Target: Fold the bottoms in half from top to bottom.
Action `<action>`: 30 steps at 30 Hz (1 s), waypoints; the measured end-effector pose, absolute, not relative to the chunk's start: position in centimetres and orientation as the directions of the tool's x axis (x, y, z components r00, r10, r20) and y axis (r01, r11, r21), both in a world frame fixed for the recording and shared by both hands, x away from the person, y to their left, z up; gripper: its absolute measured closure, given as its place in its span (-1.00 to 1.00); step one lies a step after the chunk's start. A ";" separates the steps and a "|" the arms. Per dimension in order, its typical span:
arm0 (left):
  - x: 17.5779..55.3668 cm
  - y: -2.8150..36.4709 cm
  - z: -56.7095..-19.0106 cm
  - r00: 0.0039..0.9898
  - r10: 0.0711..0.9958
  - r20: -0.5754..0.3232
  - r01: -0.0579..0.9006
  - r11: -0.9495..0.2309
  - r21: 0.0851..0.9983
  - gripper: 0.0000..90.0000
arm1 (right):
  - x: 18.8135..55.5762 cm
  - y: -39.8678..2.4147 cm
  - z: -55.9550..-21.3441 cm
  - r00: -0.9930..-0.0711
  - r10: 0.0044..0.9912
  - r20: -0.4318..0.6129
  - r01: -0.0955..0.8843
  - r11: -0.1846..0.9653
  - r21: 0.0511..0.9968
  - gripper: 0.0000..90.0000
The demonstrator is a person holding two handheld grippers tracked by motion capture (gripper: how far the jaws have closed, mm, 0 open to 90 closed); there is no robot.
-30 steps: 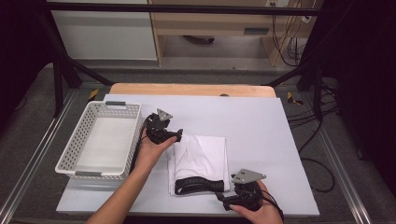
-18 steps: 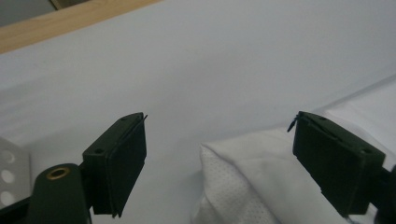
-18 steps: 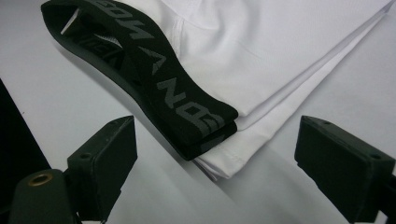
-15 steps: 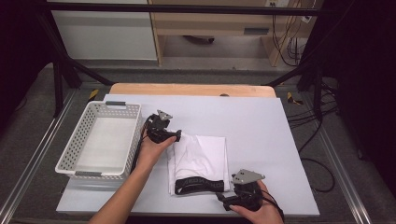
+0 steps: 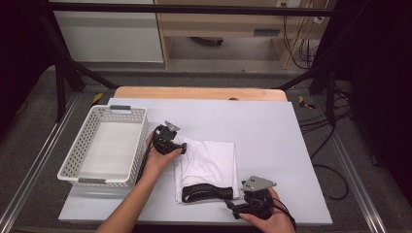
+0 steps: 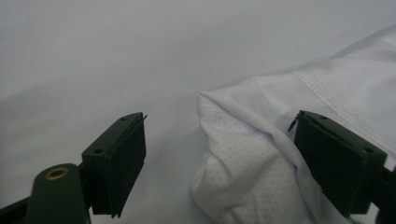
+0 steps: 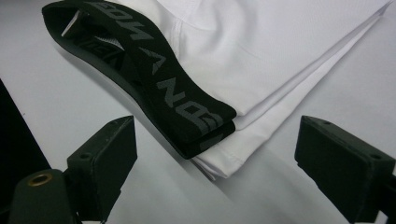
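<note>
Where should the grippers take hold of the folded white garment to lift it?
At two opposite corners. The left gripper takes the bunched far-left corner of the garment; the right gripper takes the near-right corner by the black waistband, where the layered edges stick out.

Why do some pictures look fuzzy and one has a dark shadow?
In the left gripper view the black tongs sit close and look soft, while the white garment's dotted fabric is sharper. In the right gripper view the black waistband throws a dark shadow on the table beside it. The high view is evenly lit on the table, dark at both sides.
</note>
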State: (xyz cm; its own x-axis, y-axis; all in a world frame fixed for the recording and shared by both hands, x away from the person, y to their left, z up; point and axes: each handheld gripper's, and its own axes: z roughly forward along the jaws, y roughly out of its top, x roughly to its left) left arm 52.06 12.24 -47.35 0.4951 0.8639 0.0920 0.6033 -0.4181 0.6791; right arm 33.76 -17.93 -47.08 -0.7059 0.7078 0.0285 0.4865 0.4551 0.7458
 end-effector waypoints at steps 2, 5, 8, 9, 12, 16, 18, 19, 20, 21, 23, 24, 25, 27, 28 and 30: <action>52.0 12.3 -47.5 0.492 0.867 0.077 0.603 -0.403 0.689 -0.61 | 33.8 -18.0 -47.1 -0.705 0.708 0.029 0.488 0.455 0.745 -0.70; 51.8 12.7 -47.9 0.478 0.877 0.038 0.609 -0.363 0.705 -0.61 | 33.8 -18.0 -47.0 -0.704 0.710 0.028 0.486 0.452 0.748 -0.70; 51.7 13.1 -48.2 0.470 0.883 -0.010 0.618 -0.320 0.718 -0.61 | 33.8 -18.1 -47.0 -0.702 0.712 0.028 0.483 0.447 0.753 -0.70; 51.6 13.1 -48.3 0.475 0.880 -0.010 0.611 -0.321 0.723 -0.61 | 33.8 -18.2 -46.9 -0.698 0.715 0.032 0.488 0.443 0.752 -0.70; 51.2 13.1 -48.2 0.503 0.864 -0.018 0.592 -0.329 0.736 -0.40 | 33.9 -18.6 -46.8 -0.689 0.724 0.040 0.492 0.427 0.759 -0.70; 50.6 12.8 -48.2 0.542 0.839 -0.037 0.566 -0.332 0.755 0.16 | 34.1 -19.1 -46.8 -0.673 0.738 0.049 0.504 0.408 0.761 -0.70; 50.5 12.8 -48.3 0.547 0.836 -0.052 0.568 -0.324 0.757 0.31 | 34.2 -19.2 -46.7 -0.670 0.741 0.049 0.504 0.406 0.763 -0.70; 50.5 12.7 -48.3 0.549 0.834 -0.052 0.564 -0.324 0.760 0.36 | 34.2 -19.2 -46.7 -0.670 0.741 0.046 0.502 0.407 0.763 -0.70; 50.4 12.6 -48.2 0.549 0.834 -0.059 0.570 -0.321 0.756 0.43 | 34.2 -19.3 -46.7 -0.669 0.742 0.042 0.499 0.407 0.765 -0.70; 50.3 12.5 -48.2 0.554 0.830 -0.058 0.568 -0.326 0.756 0.51 | 34.1 -19.4 -46.7 -0.669 0.742 0.036 0.497 0.411 0.765 -0.72; 50.2 12.2 -48.2 0.556 0.830 -0.050 0.564 -0.332 0.756 0.66 | 34.1 -19.5 -46.8 -0.672 0.739 0.033 0.499 0.420 0.758 -0.74; 50.2 12.0 -48.2 0.557 0.830 -0.044 0.561 -0.336 0.757 0.70 | 34.1 -19.6 -46.8 -0.674 0.738 0.030 0.498 0.425 0.756 -0.75; 50.2 12.0 -48.2 0.558 0.829 -0.041 0.558 -0.338 0.758 0.72 | 34.2 -19.7 -46.9 -0.675 0.737 0.029 0.498 0.427 0.755 -0.75; 50.2 12.0 -48.2 0.560 0.828 -0.038 0.553 -0.339 0.761 0.74 | 34.3 -19.9 -47.0 -0.672 0.739 0.039 0.510 0.425 0.748 -0.68; 50.2 12.0 -48.3 0.560 0.827 -0.042 0.553 -0.336 0.762 0.75 | 34.3 -20.0 -47.1 -0.677 0.735 0.034 0.507 0.432 0.746 -0.62; 50.2 12.0 -48.3 0.565 0.824 -0.041 0.550 -0.338 0.764 0.75 | 34.3 -20.0 -47.2 -0.686 0.727 0.027 0.504 0.449 0.738 -0.53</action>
